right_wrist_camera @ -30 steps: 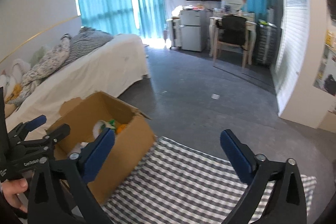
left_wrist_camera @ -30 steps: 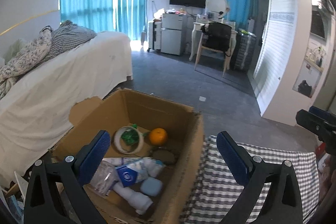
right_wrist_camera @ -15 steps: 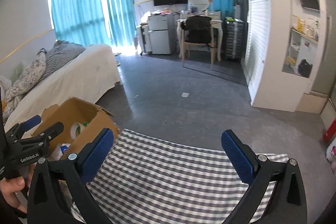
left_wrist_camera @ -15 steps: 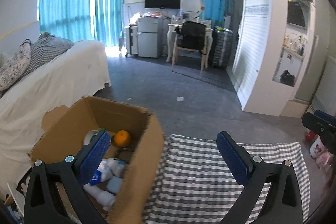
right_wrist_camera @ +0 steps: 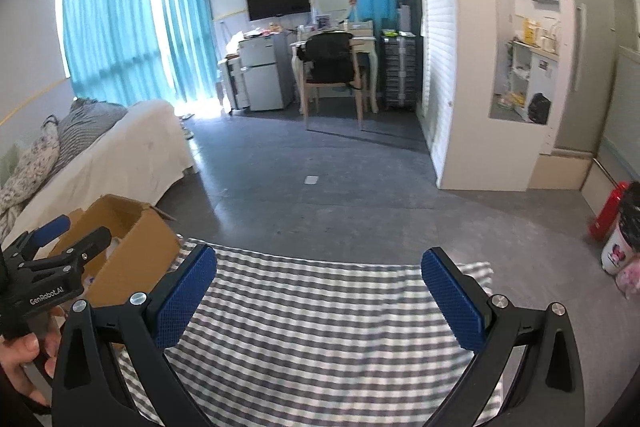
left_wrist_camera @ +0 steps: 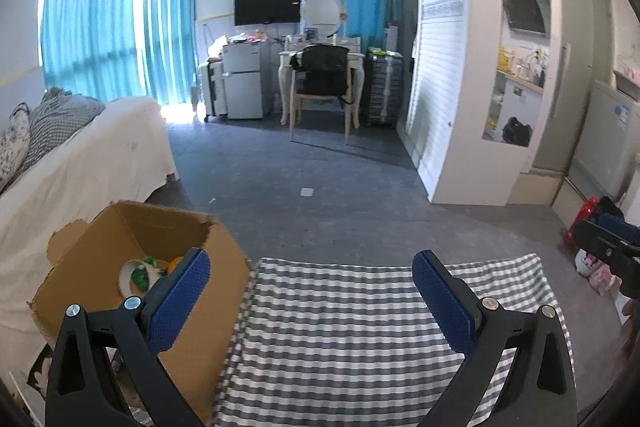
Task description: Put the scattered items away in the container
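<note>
cloth (left_wrist_camera: 360, 327), grey-and-white checked, covers the worktop in front of both cameras, and nothing lies loose on the part that shows. box (left_wrist_camera: 132, 267), brown cardboard, open at the top, stands at the cloth's left edge just beside the bed (left_wrist_camera: 80, 155); inside it the left view shows a white ring of tape (left_wrist_camera: 130, 277), something green in the ring and an orange (left_wrist_camera: 176, 263) half hidden behind a blue pad. left hand-held gripper (left_wrist_camera: 312, 291) hangs above the cloth with its jaws wide and nothing between them. right hand-held gripper (right_wrist_camera: 320, 291) hangs the same way, wide and empty, over the cloth's middle.

as far as these views reach, the tidying looks finished or close to it. the sensible step is a check: sweep both cameras slowly over the near edge and the corners of the cloth, which the black frames hide, keep the jaws wide, and keep clear of the box wall so it is not knocked off its place.

against the picture from a second ago, the left camera has swung away from the box: then it looked straight down into it at the bottle, the small blue case and the fruit, now the box sits at lower left and only its far corner shows inside. the right view has turned right too, and the box has shrunk into its left edge. jaws are as wide as they were.
</note>
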Action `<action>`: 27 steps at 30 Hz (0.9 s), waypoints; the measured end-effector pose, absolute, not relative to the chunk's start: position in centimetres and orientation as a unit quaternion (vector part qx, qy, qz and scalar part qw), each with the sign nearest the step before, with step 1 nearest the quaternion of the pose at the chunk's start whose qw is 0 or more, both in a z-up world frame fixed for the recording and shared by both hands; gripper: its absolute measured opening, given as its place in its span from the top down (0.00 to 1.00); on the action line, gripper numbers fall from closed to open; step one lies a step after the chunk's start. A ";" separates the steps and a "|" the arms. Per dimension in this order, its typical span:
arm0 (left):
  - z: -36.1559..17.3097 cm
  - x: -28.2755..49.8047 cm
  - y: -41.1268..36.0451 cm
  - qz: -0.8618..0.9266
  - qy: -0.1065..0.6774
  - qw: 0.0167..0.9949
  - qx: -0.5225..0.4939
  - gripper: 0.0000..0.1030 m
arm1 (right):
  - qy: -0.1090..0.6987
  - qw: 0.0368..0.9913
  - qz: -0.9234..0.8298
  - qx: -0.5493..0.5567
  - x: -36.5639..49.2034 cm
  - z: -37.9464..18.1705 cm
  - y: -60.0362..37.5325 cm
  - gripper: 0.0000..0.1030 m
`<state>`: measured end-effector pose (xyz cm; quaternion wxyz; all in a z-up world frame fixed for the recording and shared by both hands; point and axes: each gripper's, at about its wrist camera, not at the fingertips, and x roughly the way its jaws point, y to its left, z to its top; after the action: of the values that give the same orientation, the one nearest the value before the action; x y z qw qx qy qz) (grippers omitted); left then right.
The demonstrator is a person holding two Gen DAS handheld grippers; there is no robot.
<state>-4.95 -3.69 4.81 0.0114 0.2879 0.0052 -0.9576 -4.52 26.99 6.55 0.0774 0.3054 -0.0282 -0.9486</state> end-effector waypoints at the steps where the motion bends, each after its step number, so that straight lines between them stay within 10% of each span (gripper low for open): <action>1: 4.8 -4.9 -3.2 -0.958 0.002 0.007 0.287 0.00 | -0.030 0.071 -0.949 0.306 -4.3 6.5 27.6 0.00; 27: 2.0 -5.9 3.5 -0.950 -0.038 -0.019 0.308 0.00 | -0.018 0.003 -0.945 0.326 -3.0 3.5 31.1 0.00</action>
<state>-5.88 3.49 2.05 -0.0189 0.3078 -0.0381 -0.9505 -2.96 31.07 3.50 0.0030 0.3260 -0.0176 -0.9452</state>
